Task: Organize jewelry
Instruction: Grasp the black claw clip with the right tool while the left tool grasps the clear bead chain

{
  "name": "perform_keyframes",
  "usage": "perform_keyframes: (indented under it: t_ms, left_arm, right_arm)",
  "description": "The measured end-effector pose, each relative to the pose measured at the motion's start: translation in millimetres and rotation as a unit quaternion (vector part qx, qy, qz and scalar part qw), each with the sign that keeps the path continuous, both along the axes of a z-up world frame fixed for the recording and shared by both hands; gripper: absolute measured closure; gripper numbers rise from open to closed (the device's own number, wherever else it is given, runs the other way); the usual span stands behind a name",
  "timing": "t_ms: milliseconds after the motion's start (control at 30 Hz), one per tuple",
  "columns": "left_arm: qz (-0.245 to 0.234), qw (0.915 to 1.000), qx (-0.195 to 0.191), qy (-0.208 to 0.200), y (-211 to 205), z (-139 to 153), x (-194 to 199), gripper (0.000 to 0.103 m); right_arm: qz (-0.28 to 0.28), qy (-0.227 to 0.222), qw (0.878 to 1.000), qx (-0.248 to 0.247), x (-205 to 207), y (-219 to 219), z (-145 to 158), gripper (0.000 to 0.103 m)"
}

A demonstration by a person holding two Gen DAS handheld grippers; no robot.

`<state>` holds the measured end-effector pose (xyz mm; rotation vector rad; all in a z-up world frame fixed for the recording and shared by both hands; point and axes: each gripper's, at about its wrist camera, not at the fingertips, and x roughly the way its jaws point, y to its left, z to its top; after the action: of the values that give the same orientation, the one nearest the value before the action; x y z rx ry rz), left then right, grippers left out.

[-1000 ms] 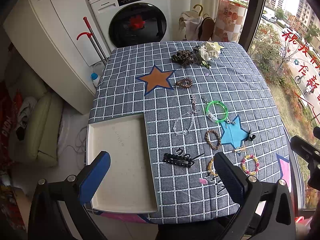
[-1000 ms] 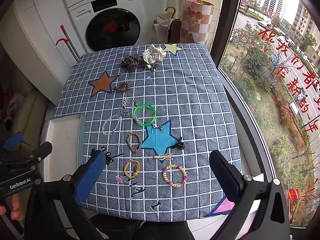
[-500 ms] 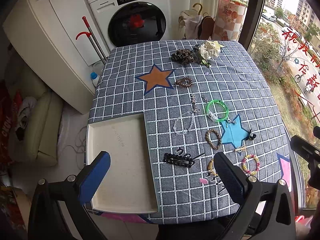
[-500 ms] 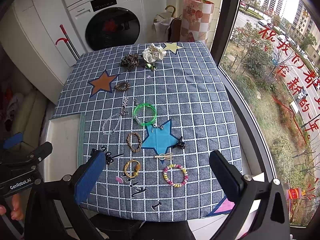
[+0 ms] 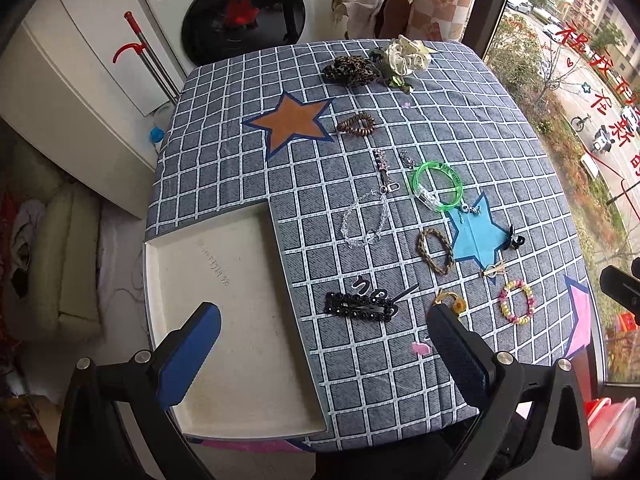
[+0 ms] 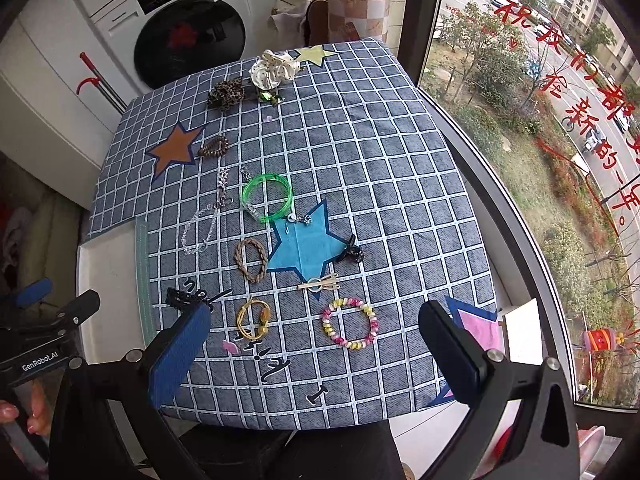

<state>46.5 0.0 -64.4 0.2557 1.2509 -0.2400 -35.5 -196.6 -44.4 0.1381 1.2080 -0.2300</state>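
Note:
Jewelry lies spread on a blue checked tablecloth (image 5: 440, 92): a green bangle (image 5: 437, 186), a clear bead bracelet (image 5: 362, 222), a braided brown bracelet (image 5: 435, 250), a black hair clip (image 5: 358, 306), a pastel bead bracelet (image 6: 350, 323) and a yellow cord bracelet (image 6: 253, 319). An empty white tray (image 5: 224, 304) sits at the table's near left. My left gripper (image 5: 324, 348) is open and empty above the tray's right edge and the black clip. My right gripper (image 6: 314, 344) is open and empty above the near table edge.
A leopard scrunchie (image 5: 352, 70) and a white scrunchie (image 5: 406, 58) lie at the far edge, a brown hair tie (image 5: 356, 124) beside an orange star. A washing machine (image 5: 240, 12) stands behind the table. A window (image 6: 540, 120) runs along the right.
Both grippers have come a little closer to the table; the jewelry looks slightly larger. Nothing on the table has moved.

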Motion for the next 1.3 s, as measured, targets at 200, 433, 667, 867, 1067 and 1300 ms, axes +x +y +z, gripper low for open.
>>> perform_keyframes:
  t_ms: [200, 433, 667, 867, 1067, 1300]
  left_arm:
    - [-0.048, 0.9987, -0.007, 0.013, -14.0, -30.0, 26.3, 0.0]
    - [-0.081, 0.9963, -0.016, 0.023, -38.9, -71.2, 54.5, 0.0]
    - [-0.087, 0.996, -0.009, 0.019, -62.0, -108.6, 79.5, 0.0]
    - [-0.076, 0.9969, 0.0, 0.023, -68.6, -141.7, 97.7, 0.0]
    - [-0.064, 0.9972, 0.015, 0.036, -72.4, -168.3, 110.6, 0.0]
    - [-0.059, 0.9967, -0.007, 0.056, -72.1, -181.0, 123.1, 0.0]
  right_arm:
    - [-0.052, 0.026, 0.998, 0.008, -0.1, -14.3, -30.6, 0.0]
    - [-0.095, 0.047, 0.994, 0.02, 5.2, -39.1, -70.7, 0.0]
    - [-0.109, 0.069, 0.991, 0.025, 28.4, -60.2, -119.6, 0.0]
    - [-0.113, 0.07, 0.99, 0.038, 48.5, -83.0, -157.7, 0.0]
    - [-0.128, 0.057, 0.989, 0.045, 62.8, -100.5, -178.4, 0.01]
    - [-0.117, 0.053, 0.992, 0.014, 72.9, -107.2, -187.5, 0.019]
